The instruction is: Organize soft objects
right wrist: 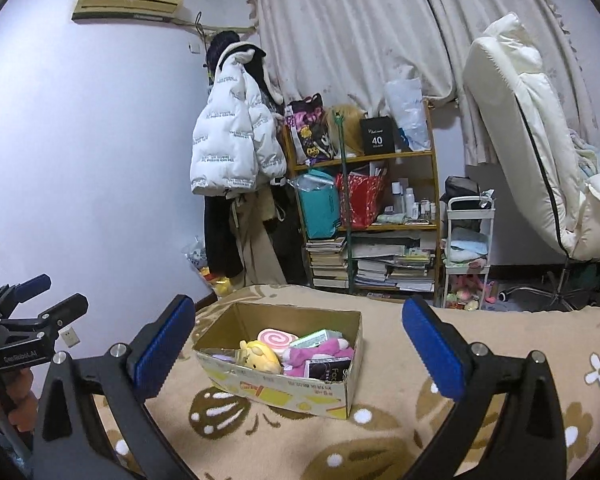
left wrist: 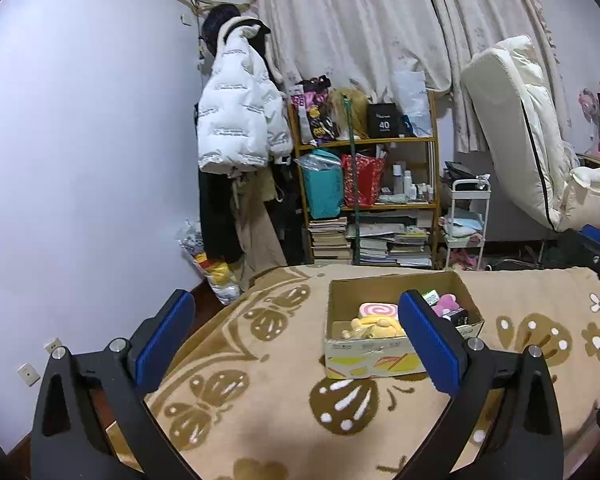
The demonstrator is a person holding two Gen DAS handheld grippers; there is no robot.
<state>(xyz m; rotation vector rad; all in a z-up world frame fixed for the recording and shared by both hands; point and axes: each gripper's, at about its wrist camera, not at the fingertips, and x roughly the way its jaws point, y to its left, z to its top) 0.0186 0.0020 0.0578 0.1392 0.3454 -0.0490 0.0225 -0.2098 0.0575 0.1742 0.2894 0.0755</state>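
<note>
An open cardboard box stands on a beige blanket with brown butterflies. In it lie a yellow plush, a pink swirl cushion, a pink plush and small dark boxes. My left gripper is open and empty, above the blanket in front of the box. My right gripper is open and empty, hovering before the box. The left gripper shows at the left edge of the right wrist view.
Beyond the bed stand a wooden shelf with bags, bottles and stacked books, a coat rack with a white puffer jacket, a small white cart, and a folded white mattress by the curtains.
</note>
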